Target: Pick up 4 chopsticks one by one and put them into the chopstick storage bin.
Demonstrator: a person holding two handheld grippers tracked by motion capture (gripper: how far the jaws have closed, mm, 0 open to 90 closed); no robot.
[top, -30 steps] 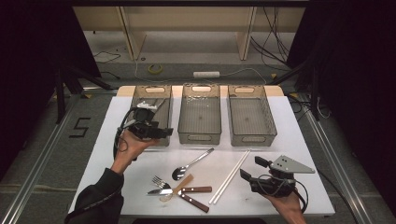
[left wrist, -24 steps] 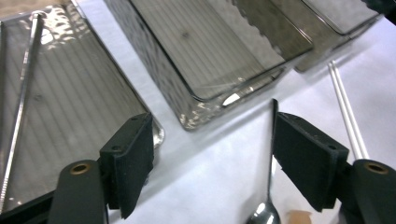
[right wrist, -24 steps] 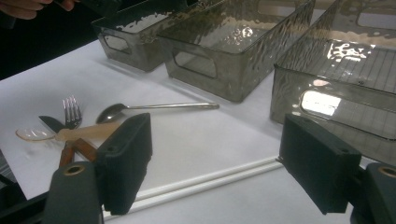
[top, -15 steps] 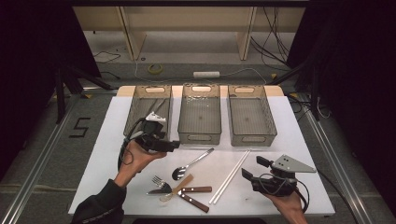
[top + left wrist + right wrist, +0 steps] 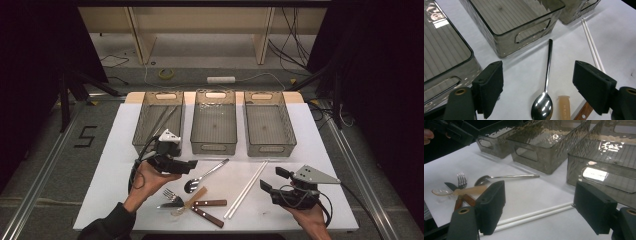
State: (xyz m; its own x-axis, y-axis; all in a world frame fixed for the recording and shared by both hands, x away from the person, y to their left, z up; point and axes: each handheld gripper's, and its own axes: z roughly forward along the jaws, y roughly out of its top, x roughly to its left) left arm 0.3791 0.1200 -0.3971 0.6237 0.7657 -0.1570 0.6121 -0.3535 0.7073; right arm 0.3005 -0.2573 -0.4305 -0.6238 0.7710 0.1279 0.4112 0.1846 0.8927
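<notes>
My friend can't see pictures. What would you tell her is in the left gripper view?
Two black open jaws of the left gripper hover over a shiny metal spoon lying on a white table. Smoky clear bins sit behind it, and two white chopsticks lie off to the right.

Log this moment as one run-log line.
left gripper: open, empty, just opening, over shiny metal spoon | right gripper: open, empty, above white chopstick pair

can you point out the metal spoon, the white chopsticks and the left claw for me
metal spoon point(image 5: 542, 107): left gripper view, on the shiny bowl.
white chopsticks point(image 5: 247, 188): high view, midway along the pair.
left claw point(image 5: 537, 86): left gripper view, midway between its two open black jaws, nothing between them.
</notes>
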